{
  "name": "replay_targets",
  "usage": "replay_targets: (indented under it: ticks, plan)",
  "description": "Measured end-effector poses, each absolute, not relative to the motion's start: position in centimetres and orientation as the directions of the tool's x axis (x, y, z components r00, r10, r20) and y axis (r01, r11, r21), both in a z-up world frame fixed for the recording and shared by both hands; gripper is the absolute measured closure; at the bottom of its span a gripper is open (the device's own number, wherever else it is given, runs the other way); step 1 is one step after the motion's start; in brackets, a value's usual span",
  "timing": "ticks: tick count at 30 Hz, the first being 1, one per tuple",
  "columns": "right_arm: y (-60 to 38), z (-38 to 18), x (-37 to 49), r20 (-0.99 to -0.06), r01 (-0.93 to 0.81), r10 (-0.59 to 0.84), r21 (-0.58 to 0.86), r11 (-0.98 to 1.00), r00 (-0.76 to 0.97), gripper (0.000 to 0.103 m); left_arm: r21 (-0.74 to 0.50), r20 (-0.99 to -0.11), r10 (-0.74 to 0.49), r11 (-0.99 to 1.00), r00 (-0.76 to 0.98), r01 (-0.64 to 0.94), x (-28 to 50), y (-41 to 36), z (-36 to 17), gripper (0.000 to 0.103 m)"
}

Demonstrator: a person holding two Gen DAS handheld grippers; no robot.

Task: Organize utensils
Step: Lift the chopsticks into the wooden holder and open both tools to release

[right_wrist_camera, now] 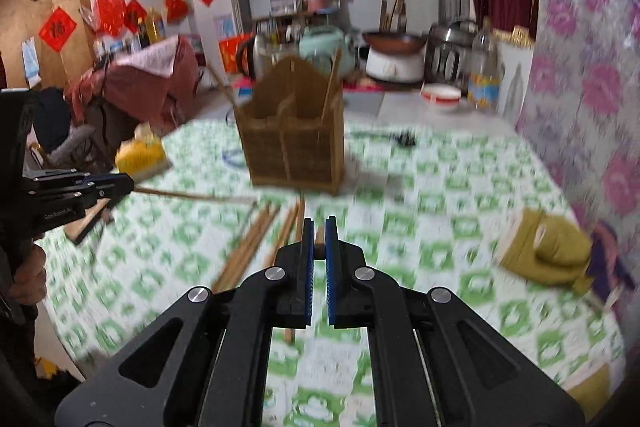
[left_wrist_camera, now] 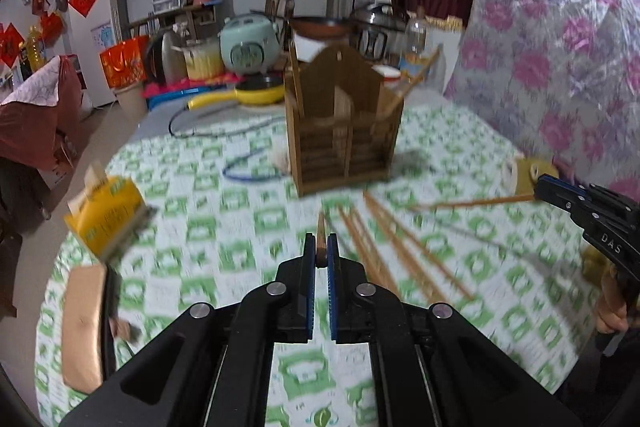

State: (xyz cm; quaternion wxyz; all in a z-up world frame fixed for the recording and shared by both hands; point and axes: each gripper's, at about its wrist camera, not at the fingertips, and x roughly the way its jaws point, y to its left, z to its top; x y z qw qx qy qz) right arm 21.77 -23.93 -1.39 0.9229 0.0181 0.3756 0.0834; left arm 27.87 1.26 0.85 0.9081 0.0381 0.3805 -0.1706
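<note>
Left wrist blurred: left tool (left_wrist_camera: 321,247), right tool (right_wrist_camera: 319,235) each clamp chopstick (left_wrist_camera: 320,227).

Holder (left_wrist_camera: 344,125) at 12 o'clock on table (left_wrist_camera: 208,227); loose chopsticks (left_wrist_camera: 400,251) before it, tissue box (left_wrist_camera: 106,215) at 9.

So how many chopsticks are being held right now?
2: left chopstick in the left gripper, right chopstick in the right gripper. Others lie loose on the table.
</note>
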Motion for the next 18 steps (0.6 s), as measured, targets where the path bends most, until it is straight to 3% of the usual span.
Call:
replay_targets:
  ticks: [11,18]
  plan:
    - [-23.3,4.8,25.5,-0.606,-0.141,0.183,0.117,0.983,0.774,0.097,-0.094,-0.651,-0.328,0.93,0.685,0.355,32.3,-0.6,8.0,0.097]
    - [-22.3,8.7,28.5,-0.502,-0.143,0.192,0.135,0.981,0.843,0.097,-0.086,-0.553,-0.34,0.932,0.761,0.353,34.5,-2.0,13.8,0.097]
